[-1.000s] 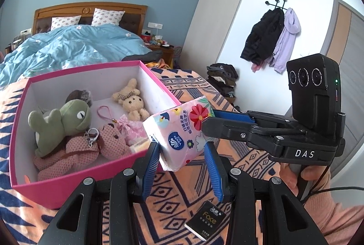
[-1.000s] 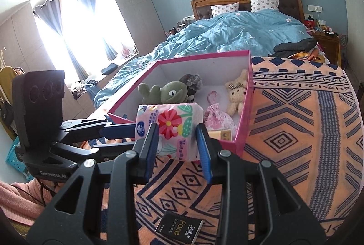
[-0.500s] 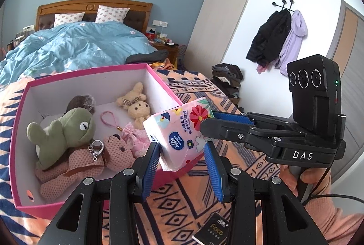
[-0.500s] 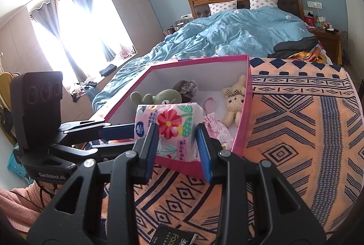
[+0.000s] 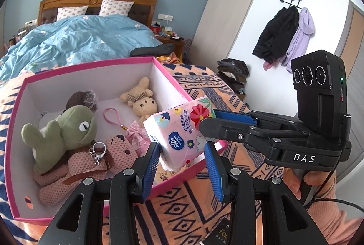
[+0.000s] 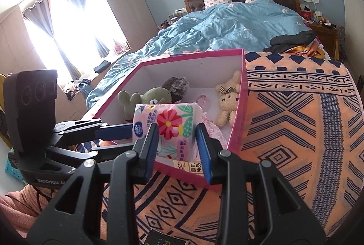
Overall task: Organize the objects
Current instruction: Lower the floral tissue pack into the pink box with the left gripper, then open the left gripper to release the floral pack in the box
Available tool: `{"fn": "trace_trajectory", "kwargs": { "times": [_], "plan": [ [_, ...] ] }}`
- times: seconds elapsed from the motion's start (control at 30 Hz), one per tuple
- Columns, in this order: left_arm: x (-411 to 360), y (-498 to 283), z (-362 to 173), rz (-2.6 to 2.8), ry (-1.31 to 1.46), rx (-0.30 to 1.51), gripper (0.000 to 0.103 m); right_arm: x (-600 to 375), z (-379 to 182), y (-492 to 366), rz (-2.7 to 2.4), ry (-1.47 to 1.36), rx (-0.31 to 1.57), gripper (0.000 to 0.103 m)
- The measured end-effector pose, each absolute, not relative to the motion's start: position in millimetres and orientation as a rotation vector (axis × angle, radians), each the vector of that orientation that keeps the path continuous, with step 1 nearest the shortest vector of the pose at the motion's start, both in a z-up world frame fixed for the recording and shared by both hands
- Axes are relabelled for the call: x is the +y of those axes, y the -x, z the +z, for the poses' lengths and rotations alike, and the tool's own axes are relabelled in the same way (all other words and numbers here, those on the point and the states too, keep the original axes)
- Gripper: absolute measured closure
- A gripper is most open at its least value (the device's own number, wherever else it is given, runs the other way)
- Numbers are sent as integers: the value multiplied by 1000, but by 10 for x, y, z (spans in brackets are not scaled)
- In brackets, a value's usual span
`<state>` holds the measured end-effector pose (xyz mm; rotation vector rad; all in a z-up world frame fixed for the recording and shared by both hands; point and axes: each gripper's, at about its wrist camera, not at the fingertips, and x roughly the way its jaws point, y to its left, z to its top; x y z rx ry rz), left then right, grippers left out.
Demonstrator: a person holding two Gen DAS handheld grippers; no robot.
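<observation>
Pink tissue pack (image 5: 179,133) sits clenched between both claws, left claw (image 5: 182,167) on one end & right claw (image 6: 176,147) on the other, neither grip loosened. Vs a sec ago the pack has slid further over the near corner of the pink box (image 5: 20,95); it now hangs above the rim, partly over the inside w/ the green plush (image 5: 63,129) & bears, whereas it was short of the rim before. Judging by that, carry is nearly done; what's left is prob. lowering and letting go. Black card (image 6: 166,239) lies on the blanket, outside the box, near side.

Four plush toys (image 5: 61,129), one tissue pack (image 5: 179,131)
</observation>
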<state>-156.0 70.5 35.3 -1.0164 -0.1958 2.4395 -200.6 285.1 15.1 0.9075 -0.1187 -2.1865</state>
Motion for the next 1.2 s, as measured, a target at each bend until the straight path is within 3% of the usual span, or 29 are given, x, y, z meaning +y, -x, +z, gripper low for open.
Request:
{"fn": "trace_trajectory", "kwargs": {
  "times": [0.77,1.2],
  "plan": [
    [671,1746,91,2419,1138,-235,62,2747,-66,2136,-2232,-1002,-69,66],
    [635,1426,217,2499,1010,-151,58,2900,-55,1979,-2251,-947,-97,66]
  ]
}}
